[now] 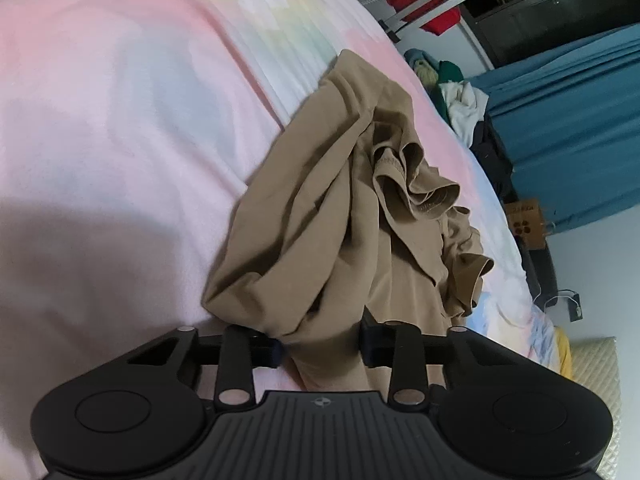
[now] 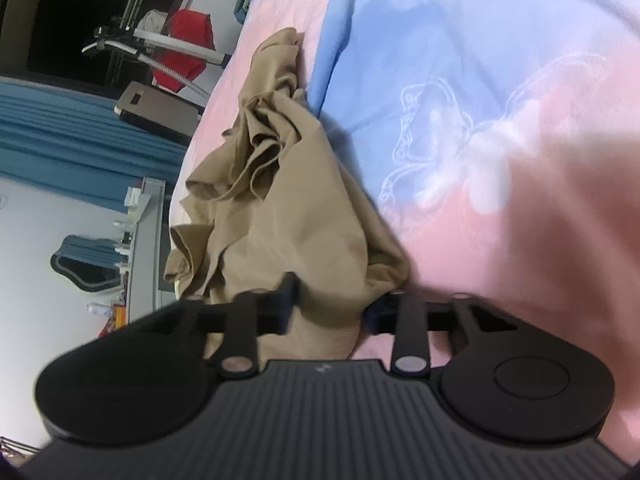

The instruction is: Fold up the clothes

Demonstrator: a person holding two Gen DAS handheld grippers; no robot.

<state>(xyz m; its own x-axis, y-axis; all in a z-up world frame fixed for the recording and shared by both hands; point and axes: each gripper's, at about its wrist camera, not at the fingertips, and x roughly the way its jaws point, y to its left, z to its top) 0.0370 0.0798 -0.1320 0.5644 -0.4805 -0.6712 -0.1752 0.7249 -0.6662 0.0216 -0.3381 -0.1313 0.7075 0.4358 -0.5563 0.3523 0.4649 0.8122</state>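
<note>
A crumpled tan garment (image 1: 320, 208) lies in a long bunched heap on a pastel bedspread (image 1: 120, 140). My left gripper (image 1: 322, 344) is at the garment's near end, its two black fingers pressed into a thick fold of the tan cloth from both sides. In the right wrist view the same tan garment (image 2: 280, 200) stretches away over the pink and blue bedspread (image 2: 480, 120). My right gripper (image 2: 332, 304) pinches another bunch of that cloth at its near end. The cloth hides the inner faces of the pads in both views.
The bed's edge runs along the garment's far side. Beyond it are a pile of other clothes (image 1: 460, 96), blue curtains (image 1: 568, 120), a red item on a metal rack (image 2: 184, 48) and a cardboard box (image 1: 528, 224).
</note>
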